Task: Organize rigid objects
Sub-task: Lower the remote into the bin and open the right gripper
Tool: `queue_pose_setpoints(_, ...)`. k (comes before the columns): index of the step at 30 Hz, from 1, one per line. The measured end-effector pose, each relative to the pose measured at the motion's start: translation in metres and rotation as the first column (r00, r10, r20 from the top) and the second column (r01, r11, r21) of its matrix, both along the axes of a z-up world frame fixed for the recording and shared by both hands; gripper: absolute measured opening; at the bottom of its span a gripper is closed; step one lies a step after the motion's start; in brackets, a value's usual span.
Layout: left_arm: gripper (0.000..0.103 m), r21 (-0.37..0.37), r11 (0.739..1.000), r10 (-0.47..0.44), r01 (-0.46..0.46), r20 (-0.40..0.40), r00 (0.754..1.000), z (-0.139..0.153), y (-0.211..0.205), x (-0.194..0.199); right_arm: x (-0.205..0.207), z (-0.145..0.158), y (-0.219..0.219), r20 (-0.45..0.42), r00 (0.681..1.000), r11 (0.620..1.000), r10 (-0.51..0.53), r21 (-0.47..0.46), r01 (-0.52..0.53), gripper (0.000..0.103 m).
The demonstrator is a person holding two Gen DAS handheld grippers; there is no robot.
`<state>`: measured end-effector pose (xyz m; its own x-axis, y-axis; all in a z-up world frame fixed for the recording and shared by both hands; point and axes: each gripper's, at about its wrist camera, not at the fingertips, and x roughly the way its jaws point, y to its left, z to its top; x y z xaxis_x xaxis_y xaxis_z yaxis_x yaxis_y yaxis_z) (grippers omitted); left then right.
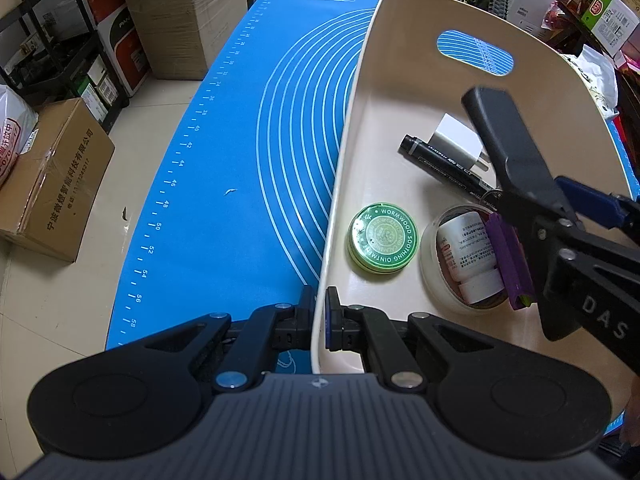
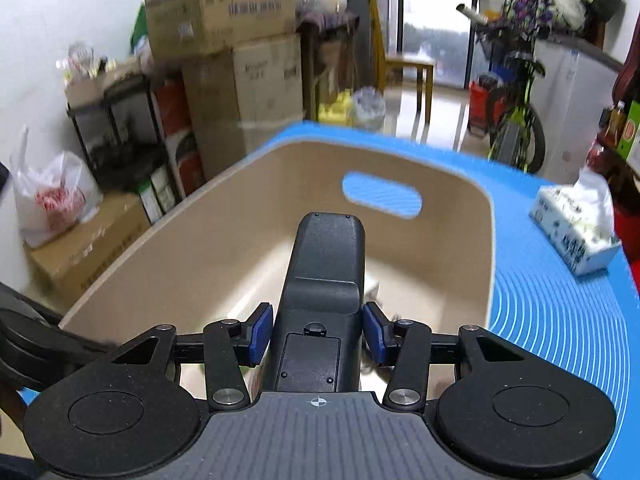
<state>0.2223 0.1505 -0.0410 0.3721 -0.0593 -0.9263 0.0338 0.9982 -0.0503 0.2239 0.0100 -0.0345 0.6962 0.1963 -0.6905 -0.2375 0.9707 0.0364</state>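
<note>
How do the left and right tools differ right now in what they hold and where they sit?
The left tool pinches the beige bin's side wall at the rim, one finger outside and one inside; the right tool brackets a dark gray remote above the bin's interior, pads apparently slightly off its sides. The left sits low at the rim; the right hangs over the contents. Both have blue pads.

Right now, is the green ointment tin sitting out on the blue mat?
No, the green ointment tin lies on the floor of the beige bin, beside the blue mat, not on it.
</note>
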Motion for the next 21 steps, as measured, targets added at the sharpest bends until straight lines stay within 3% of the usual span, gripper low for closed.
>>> queue_pose_setpoints(7,0.006,-0.004,1.000,0.004,-0.004,-0.001,1.000,0.001,0.002,0.001,0.008,-0.006,0.009,-0.100,0.995,0.998,0.004,-0.060,-0.010,0.055)
queue_pose_setpoints(11,0.007,-0.001,1.000,0.005,-0.005,0.003,1.000,0.002,0.002,0.000,0.005,-0.005,0.010,-0.112,0.994,0.999,0.001,-0.042,-0.006,0.058)
queue_pose_setpoints(14,0.007,0.000,1.000,0.010,-0.010,0.014,1.000,0.003,0.002,-0.001,0.002,0.004,0.002,-0.090,0.996,1.000,-0.001,0.010,0.002,0.064)
queue_pose_setpoints(16,0.011,0.004,1.000,0.011,-0.011,0.025,1.000,0.006,0.001,-0.003,-0.002,0.013,-0.004,-0.071,0.997,0.999,-0.021,0.027,0.023,0.077)
queue_pose_setpoints(17,0.016,0.006,1.000,0.014,-0.015,0.030,0.999,0.007,0.001,-0.005,-0.004,0.018,-0.008,-0.060,0.998,0.999,-0.028,0.037,0.030,0.078)
queue_pose_setpoints(20,0.052,0.001,0.999,0.031,-0.032,0.059,0.998,0.014,0.002,-0.010,-0.013,0.031,-0.019,-0.033,0.998,0.997,-0.054,0.048,0.055,0.085)
queue_pose_setpoints(21,0.057,-0.002,0.999,0.037,-0.037,0.077,0.996,0.018,0.002,-0.014,-0.017,0.034,-0.024,-0.025,0.998,0.997,-0.064,0.049,0.065,0.088)
